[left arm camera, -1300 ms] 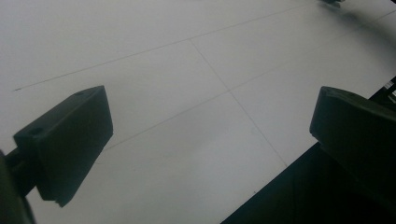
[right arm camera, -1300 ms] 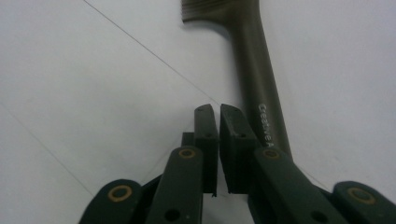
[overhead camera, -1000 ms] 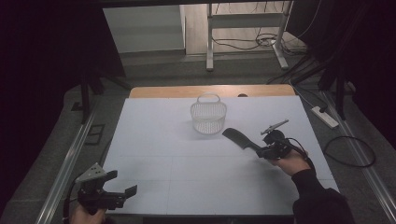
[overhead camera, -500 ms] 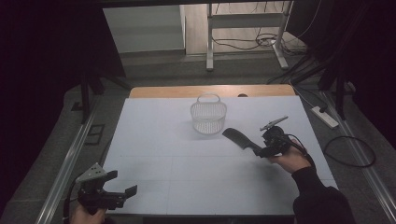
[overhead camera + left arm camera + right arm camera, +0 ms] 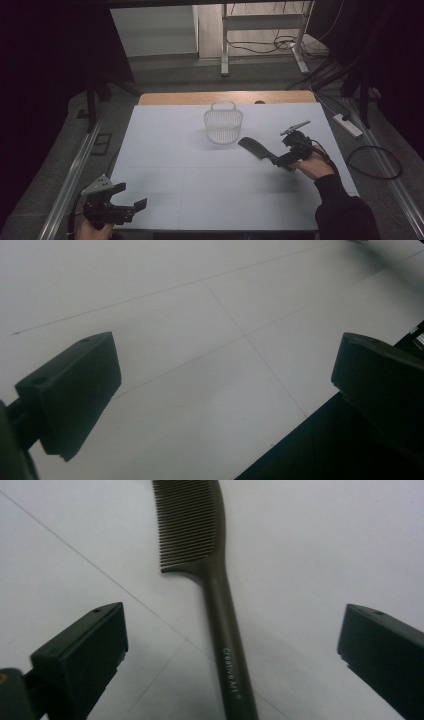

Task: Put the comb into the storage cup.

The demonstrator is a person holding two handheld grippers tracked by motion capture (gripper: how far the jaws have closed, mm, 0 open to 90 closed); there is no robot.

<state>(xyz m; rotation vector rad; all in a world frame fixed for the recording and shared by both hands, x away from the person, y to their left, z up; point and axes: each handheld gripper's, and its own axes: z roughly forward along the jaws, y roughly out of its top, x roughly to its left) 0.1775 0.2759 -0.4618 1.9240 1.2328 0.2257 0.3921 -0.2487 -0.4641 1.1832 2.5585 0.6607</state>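
Note:
A dark comb (image 5: 255,148) lies flat on the white table (image 5: 200,180), right of centre, its teeth end pointing at the basket. In the right gripper view the comb (image 5: 220,600) runs up the middle, its handle between the jaws with a wide gap on each side. My right gripper (image 5: 283,159) is open at the handle end; its jaws have just been opening and neither pad touches the comb. My left gripper (image 5: 131,196) rests at the table's near left corner, open, with bare table between its jaws (image 5: 225,352).
A white mesh basket (image 5: 223,122) with a handle stands upright at the back centre, just left of the comb's teeth. The table's near edge (image 5: 300,435) runs close under the left gripper. A power strip (image 5: 346,125) and cables lie on the floor to the right.
The right gripper's jaws have spread apart around the comb's handle, and the hand shifted slightly. The comb stays where it was. The left gripper has not moved.

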